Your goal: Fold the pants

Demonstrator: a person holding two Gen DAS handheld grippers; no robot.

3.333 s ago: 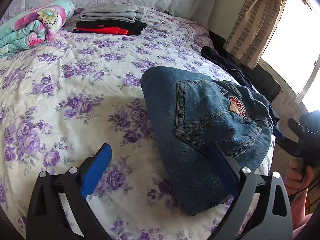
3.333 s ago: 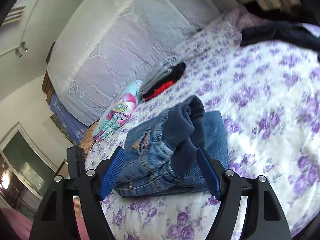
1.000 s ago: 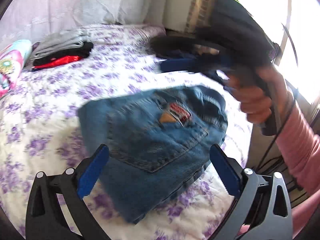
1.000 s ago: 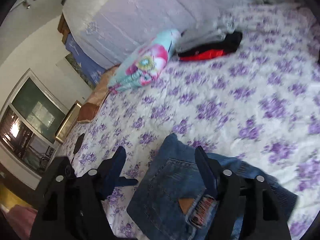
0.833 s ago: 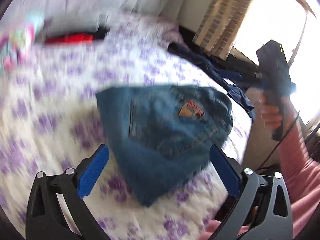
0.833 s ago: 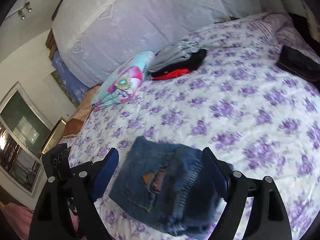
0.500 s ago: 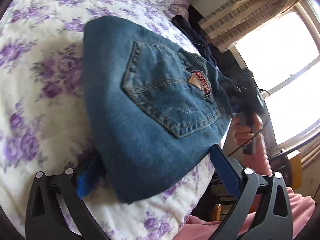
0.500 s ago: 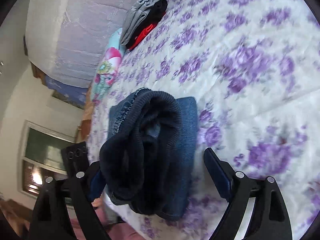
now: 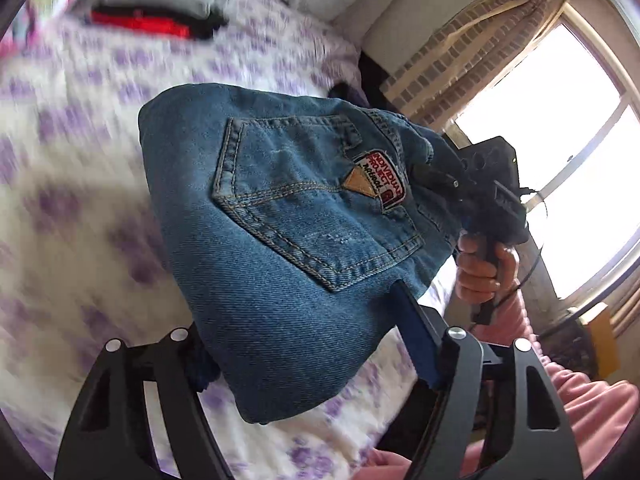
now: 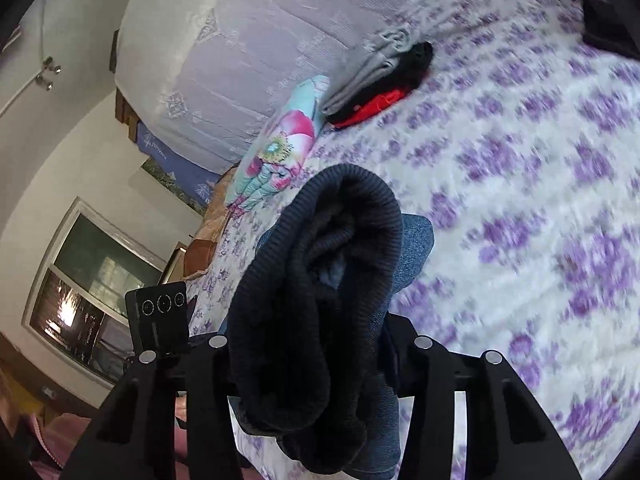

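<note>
Both hand-held grippers (image 9: 308, 344) (image 10: 304, 344) just closed on folded jeans (image 9: 280, 216).

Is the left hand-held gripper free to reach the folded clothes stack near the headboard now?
Probably not yet. The left hand-held gripper has just been closing on the folded jeans, which fill the space between its fingers. The clothes stack lies far across the bed, unobstructed otherwise.
</note>
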